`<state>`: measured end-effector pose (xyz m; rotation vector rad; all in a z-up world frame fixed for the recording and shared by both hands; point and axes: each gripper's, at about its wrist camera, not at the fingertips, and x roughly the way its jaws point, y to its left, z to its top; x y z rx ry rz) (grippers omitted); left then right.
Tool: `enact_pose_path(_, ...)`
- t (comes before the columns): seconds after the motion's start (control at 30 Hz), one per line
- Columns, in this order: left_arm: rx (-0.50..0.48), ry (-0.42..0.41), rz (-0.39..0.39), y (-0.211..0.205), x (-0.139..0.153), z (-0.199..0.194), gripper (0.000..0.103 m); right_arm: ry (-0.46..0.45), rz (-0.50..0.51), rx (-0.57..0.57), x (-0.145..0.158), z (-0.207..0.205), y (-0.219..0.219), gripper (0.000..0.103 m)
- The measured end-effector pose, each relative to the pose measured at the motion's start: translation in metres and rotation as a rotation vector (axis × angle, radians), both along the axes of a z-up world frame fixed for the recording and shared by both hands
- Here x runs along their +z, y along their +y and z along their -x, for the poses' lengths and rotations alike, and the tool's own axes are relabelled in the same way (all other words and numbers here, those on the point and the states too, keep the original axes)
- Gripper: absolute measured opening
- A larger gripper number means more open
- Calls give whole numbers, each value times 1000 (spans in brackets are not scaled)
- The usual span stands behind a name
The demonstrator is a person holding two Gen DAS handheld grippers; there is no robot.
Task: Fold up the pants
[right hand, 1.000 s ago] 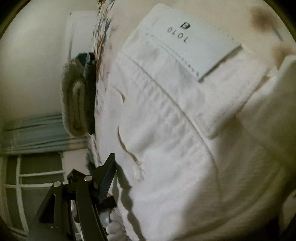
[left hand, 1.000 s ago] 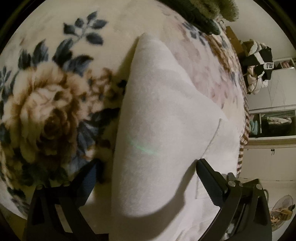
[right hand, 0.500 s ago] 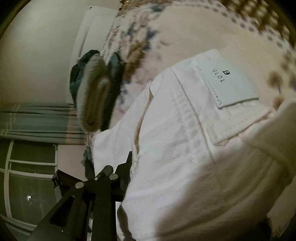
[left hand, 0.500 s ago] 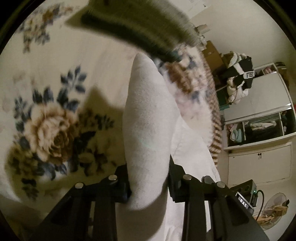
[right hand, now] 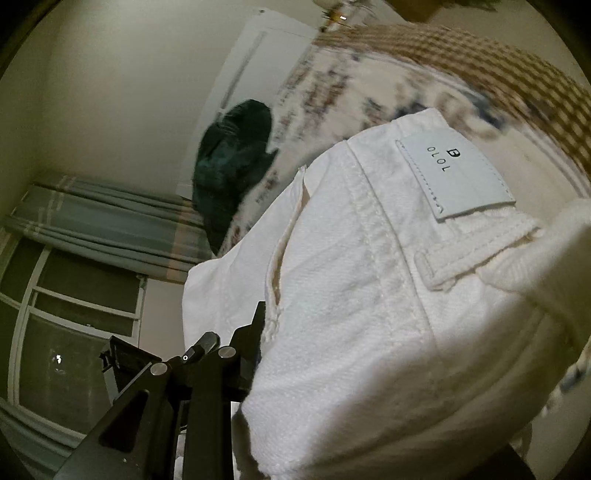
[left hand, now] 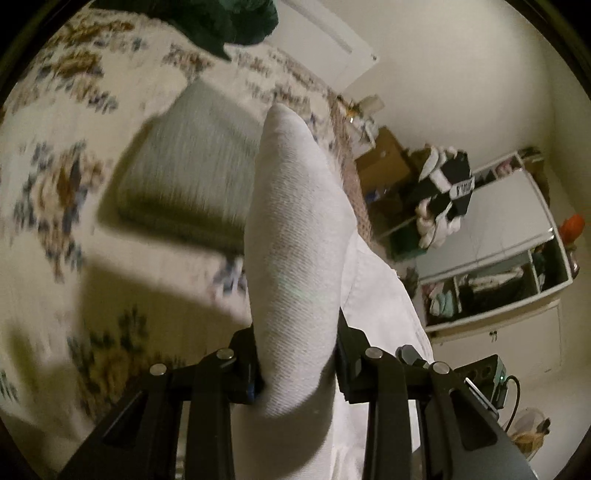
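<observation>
Your left tongs (left hand: 297,363) pinch a fold of the white denim pants (left hand: 295,236); right tongs (right hand: 258,343) grip their waistband side w/ only one finger visible. Folding's barely begun; most remains.

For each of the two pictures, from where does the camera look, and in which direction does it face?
Left wrist: sits on the left gripper, faces along its fingers over white pants pinched between them, toward the floral blanket and shelves.
Right wrist: sits on the right gripper, faces along the pants' waistband to the label, with window and curtain behind; only one finger shows.
Shared: the pants, the blanket, the dark green garment.
</observation>
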<state>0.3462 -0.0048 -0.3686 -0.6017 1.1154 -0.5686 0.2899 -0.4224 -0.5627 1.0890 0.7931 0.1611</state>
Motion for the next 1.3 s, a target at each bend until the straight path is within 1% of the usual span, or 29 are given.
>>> enact_pose_path(0.07,11,-18,4,8,12,-43,28,-18,1,-1,12,-42,7,28)
enact_pose_path(0.1,12,-22,6,12,14,-54,28,-24,2,-3,15,-60,10,28)
enact_pose_path(0.13,17,-29,7,17,17,-81,28,-30,3,-4,18,-84,14,28)
enact_pose_path(0.23,23,-39,6,29,15,-136,28,-45,1,-13,16,-153,28,28)
enact_pose_path(0.27,27,-40,3,34,9,-161,28,-46,1,-16,14,-170,31,28)
enact_pose_path(0.3,27,-39,1,37,4,-176,28,-47,-4,-21,8,-190,35,28)
enact_pose_path(0.33,31,-35,-2,41,-6,-199,28,-48,-5,-23,-1,-214,40,28)
enact_pose_path(0.37,32,-33,-4,44,-14,-212,28,-47,-3,-24,-8,-229,43,28)
enact_pose_path(0.4,33,-26,-11,48,-28,-231,28,-44,-3,-27,-16,-244,48,28)
enact_pose_path(0.43,33,-21,-16,49,-37,-241,28,-36,-3,-30,-31,-263,53,28)
enact_pose_path(0.5,32,14,-49,53,-74,-272,28,-16,12,-29,-54,-285,60,28)
enact_pose_path(0.53,30,29,-65,53,-84,-279,28,14,23,-24,-73,-298,64,28)
enact_pose_path(0.57,22,55,-95,54,-103,-289,28,42,23,-18,-87,-303,65,29)
enact_pose_path(0.63,12,88,-125,55,-130,-296,29,115,0,9,-115,-311,66,35)
enact_pose_path(0.7,16,107,-104,60,-139,-297,29,160,-37,17,-129,-305,58,42)
enact_pose_path(0.83,2,112,-79,63,-140,-293,32,163,-106,-39,-132,-272,35,43)
enact_pose_path(0.9,-13,101,-98,61,-140,-293,32,186,-60,-105,-130,-258,32,28)
enact_pose_path(0.97,-19,109,-92,61,-142,-292,32,208,-45,-147,-130,-251,26,27)
enact_pose_path(1.0,-16,113,-87,63,-143,-294,32,220,-15,-151,-130,-250,25,27)
enact_pose_path(1.1,-16,112,-117,61,-143,-293,35,284,55,-117,-136,-256,32,28)
enact_pose_path(1.17,-13,112,-153,60,-141,-292,38,306,105,-97,-129,-261,34,28)
enact_pose_path(1.2,-12,114,-160,60,-139,-291,38,314,130,-88,-124,-263,36,35)
enact_pose_path(1.23,-7,112,-174,60,-136,-289,38,335,172,-75,-118,-266,39,38)
enact_pose_path(1.3,0,101,-226,58,-128,-285,41,365,220,-57,-108,-268,39,52)
